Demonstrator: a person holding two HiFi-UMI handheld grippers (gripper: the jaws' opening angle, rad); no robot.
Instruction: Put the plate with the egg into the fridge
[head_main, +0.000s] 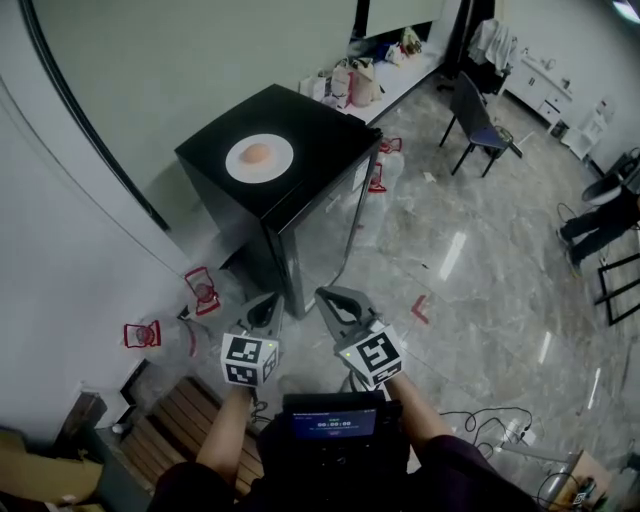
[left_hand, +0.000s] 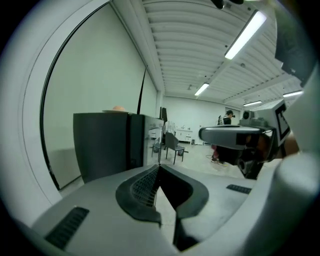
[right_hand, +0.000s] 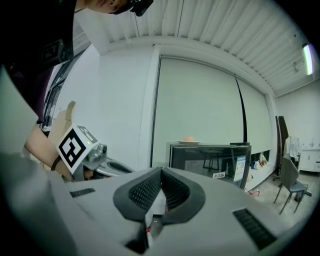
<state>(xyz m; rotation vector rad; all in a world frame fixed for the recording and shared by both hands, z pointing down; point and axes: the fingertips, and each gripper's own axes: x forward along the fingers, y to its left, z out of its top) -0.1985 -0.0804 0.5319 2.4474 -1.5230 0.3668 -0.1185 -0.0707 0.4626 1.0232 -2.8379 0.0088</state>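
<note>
A small black fridge stands by the white wall, door closed. On its top rests a white plate carrying a brownish egg. Both grippers hover well short of it, low in the head view: my left gripper and my right gripper, each with jaws closed together and nothing between them. In the left gripper view the fridge stands ahead with the egg peeking over its top. The right gripper view shows the fridge and the plate too.
Red-handled clear jugs lie on the floor left of the fridge, more near its right side. A dark chair stands farther back. Bags sit along the far wall. A wooden pallet lies near my feet.
</note>
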